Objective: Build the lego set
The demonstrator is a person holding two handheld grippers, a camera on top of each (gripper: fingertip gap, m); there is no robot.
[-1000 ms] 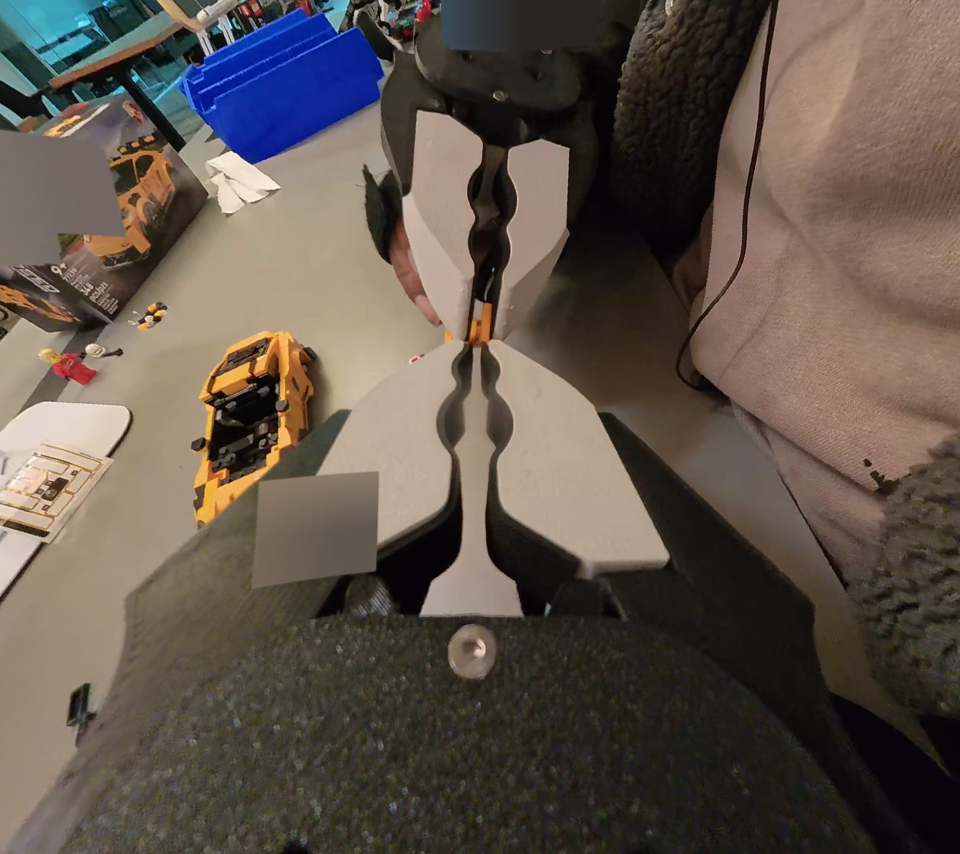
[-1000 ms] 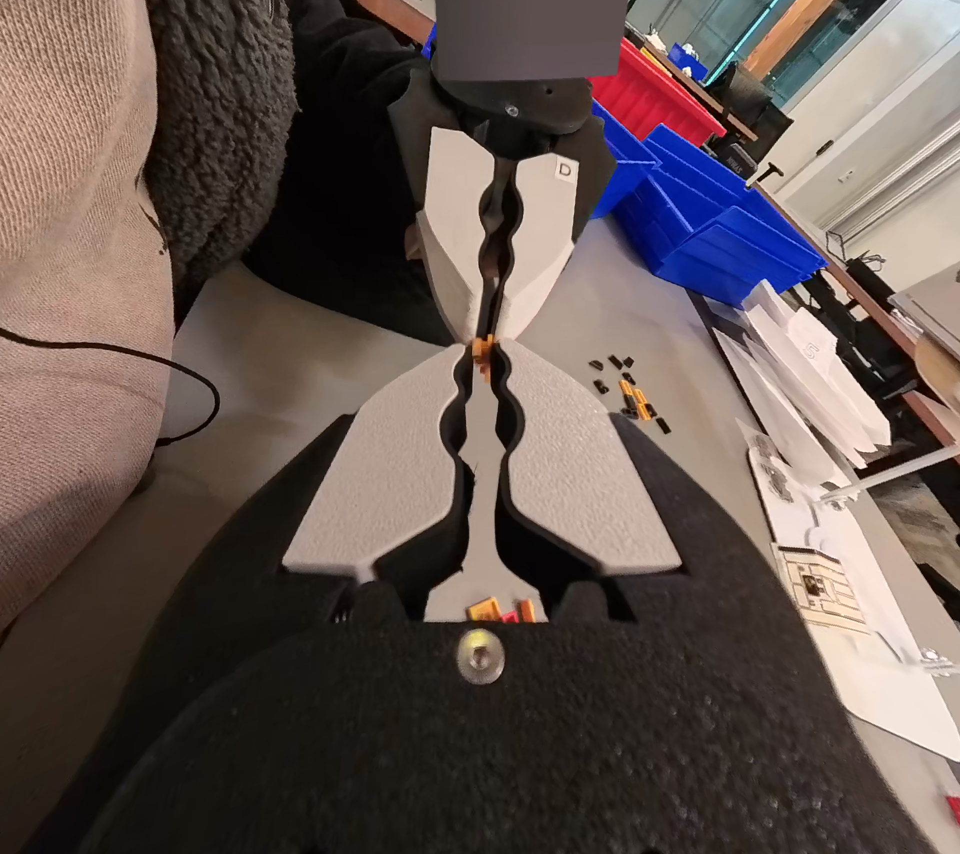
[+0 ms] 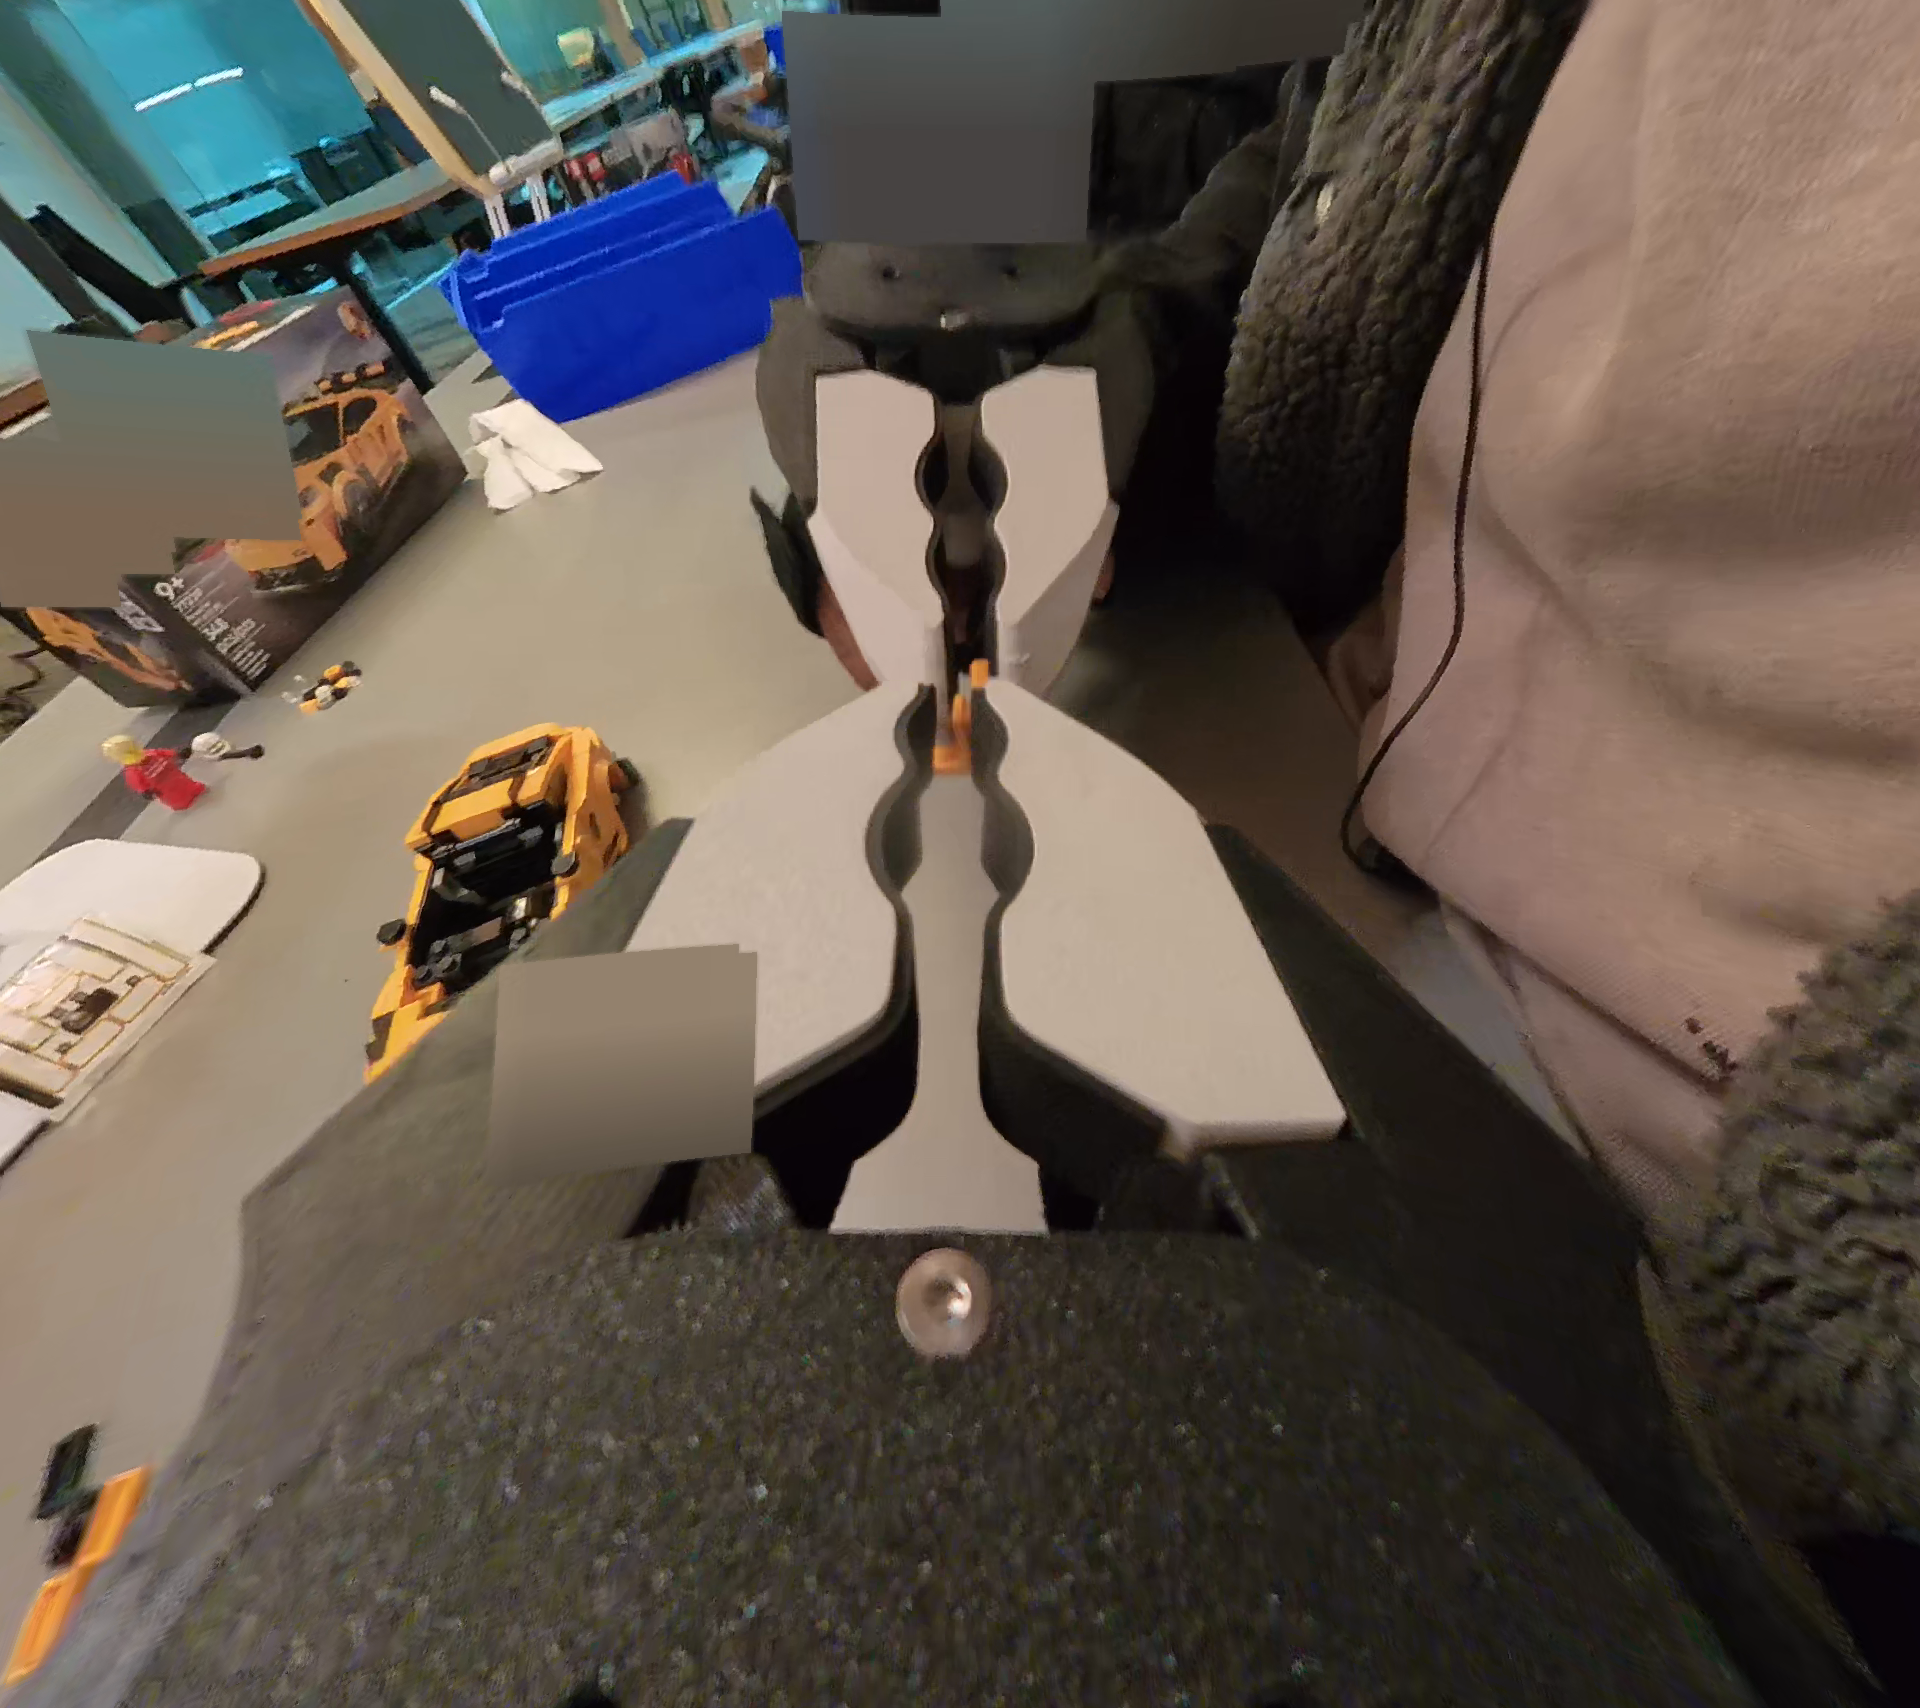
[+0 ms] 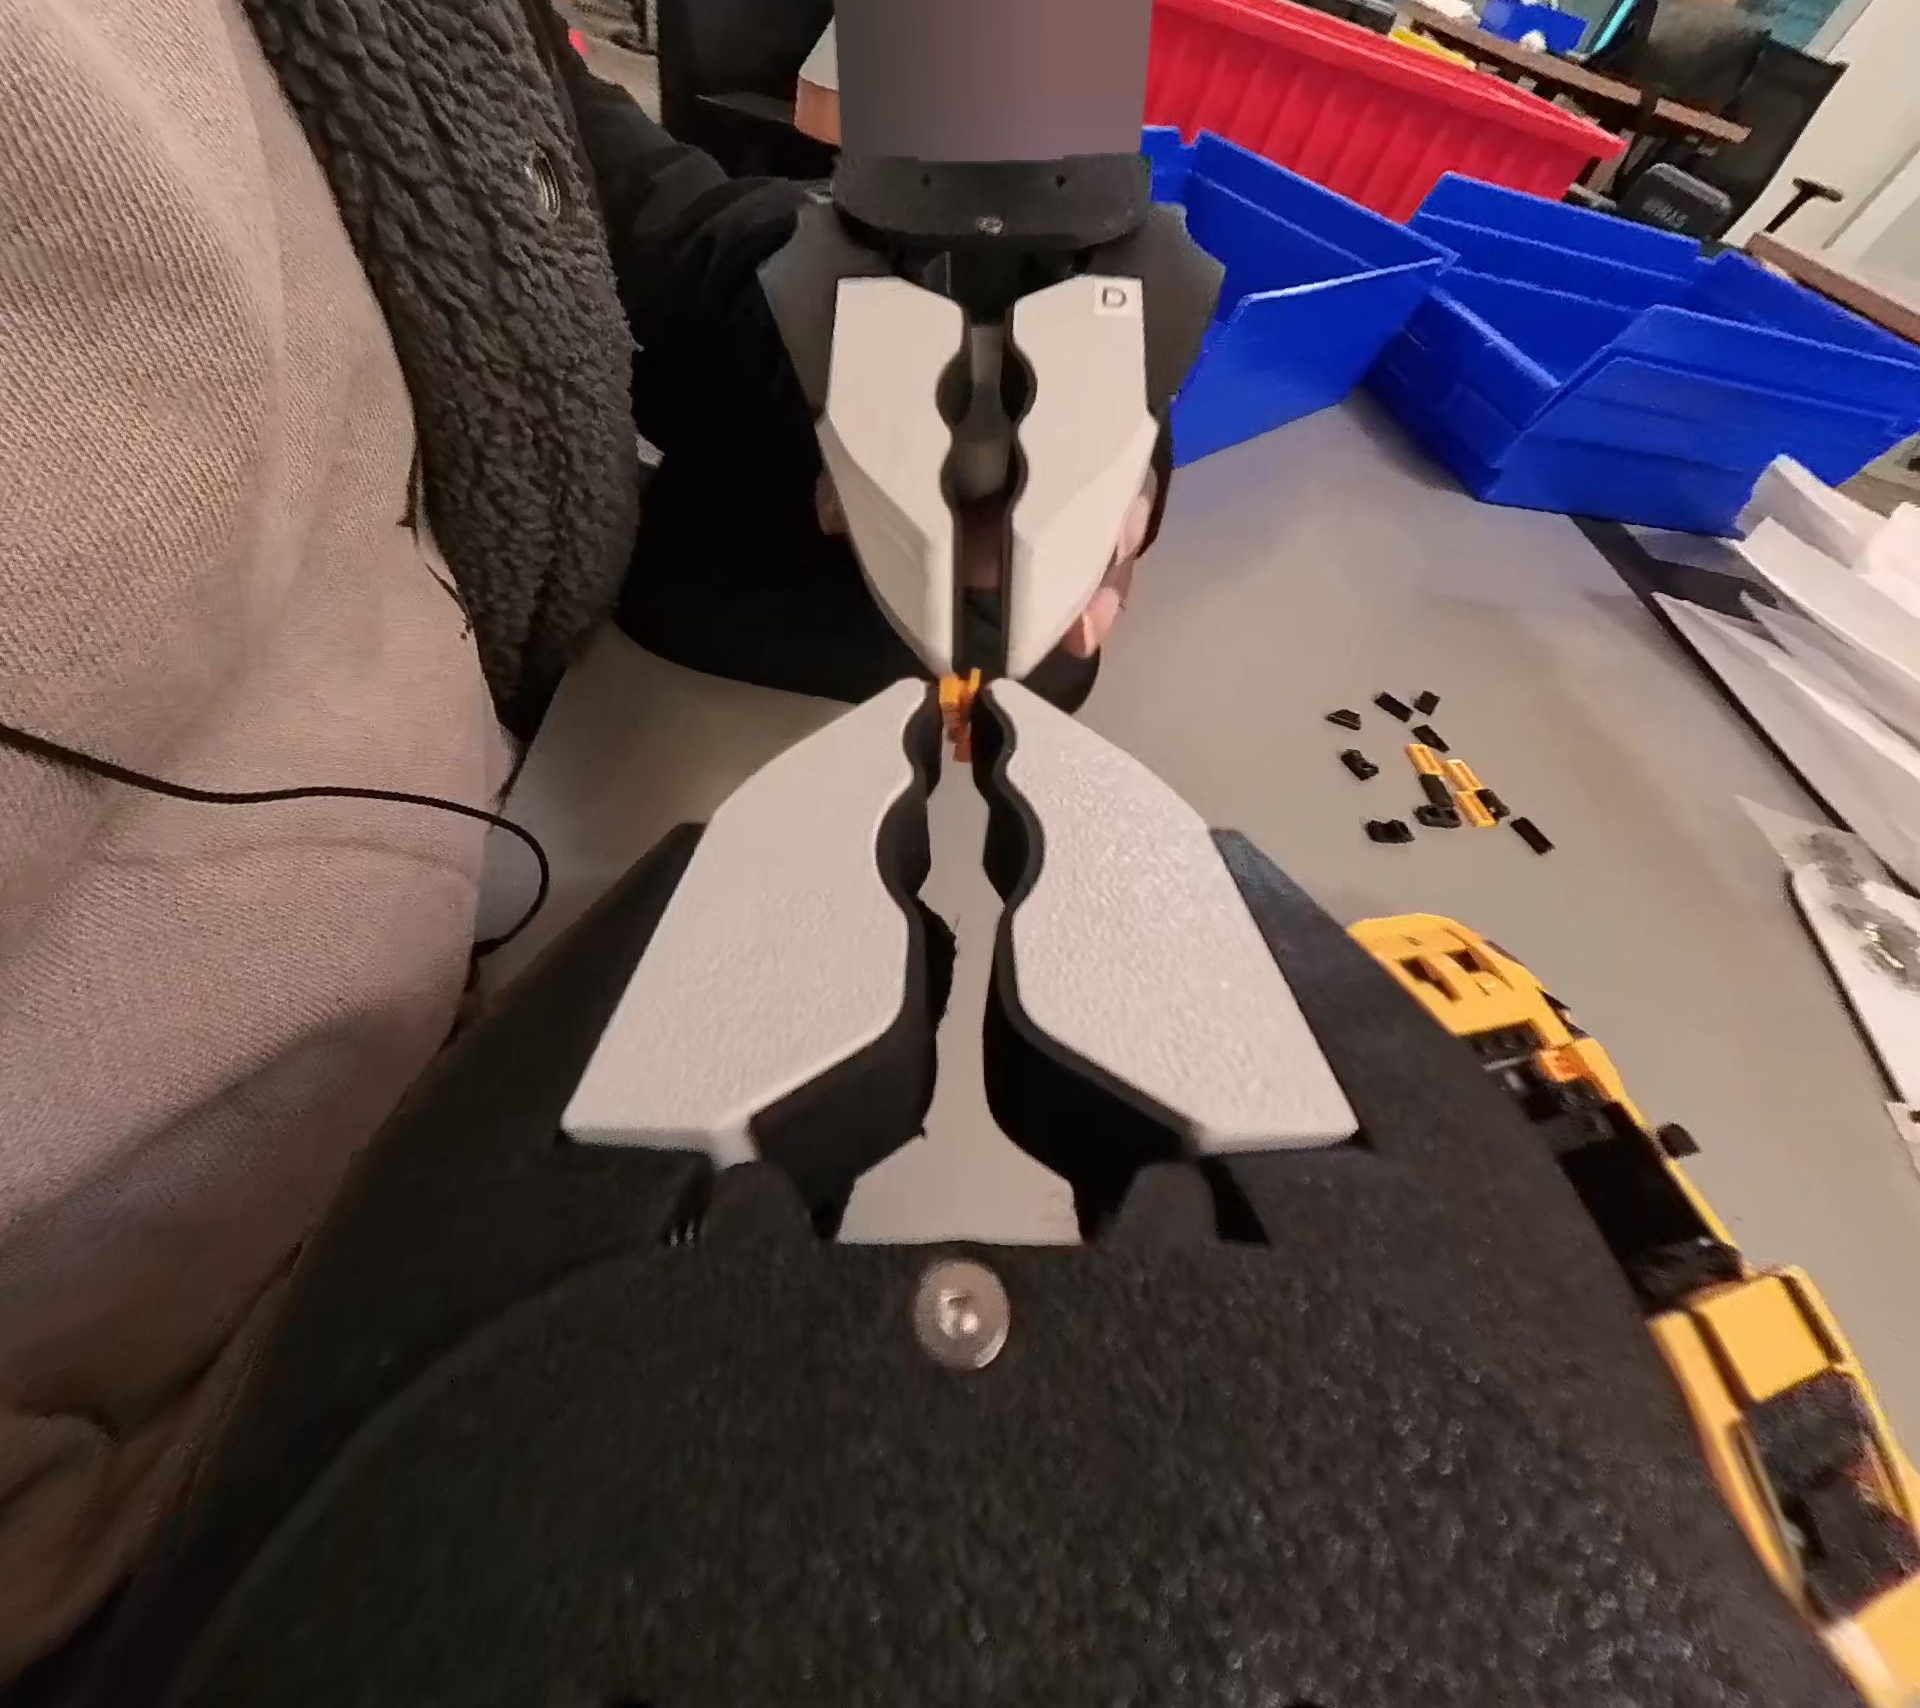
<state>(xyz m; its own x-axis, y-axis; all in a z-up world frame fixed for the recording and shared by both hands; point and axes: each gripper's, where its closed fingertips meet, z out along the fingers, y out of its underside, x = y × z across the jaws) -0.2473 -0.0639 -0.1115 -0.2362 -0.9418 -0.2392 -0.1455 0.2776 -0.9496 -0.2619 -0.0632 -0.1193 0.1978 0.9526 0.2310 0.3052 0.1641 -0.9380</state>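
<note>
My left gripper [image 3: 951, 708] and right gripper [image 4: 961, 708] are held tip to tip above the grey table, close to the person's torso. A small orange lego piece [image 3: 951, 731] is pinched between the left fingertips. A second orange bit [image 3: 977, 673] shows at the right gripper's tips opposite. In the right wrist view the orange pieces [image 4: 961, 702] sit where the two pairs of tips meet. Both grippers are shut on them. The orange and black lego car [image 3: 499, 858] lies on the table, left of my left gripper; it also shows beside the right gripper's body [image 4: 1558, 1087].
Loose black and orange pieces [image 4: 1434, 775] lie on the table. The set's box [image 3: 312, 495], a minifigure [image 3: 156, 765] and an instruction booklet [image 3: 83, 1004] are on the left. Blue bins [image 4: 1558, 391], a red bin [image 4: 1351, 69] and white bags [image 4: 1818, 567] stand behind. The tips of both grippers are at nearly the same place.
The orange piece that stood at the right gripper's tips now reaches in between the left fingertips. Both grippers have shifted, and the car now shows in the right wrist view.
</note>
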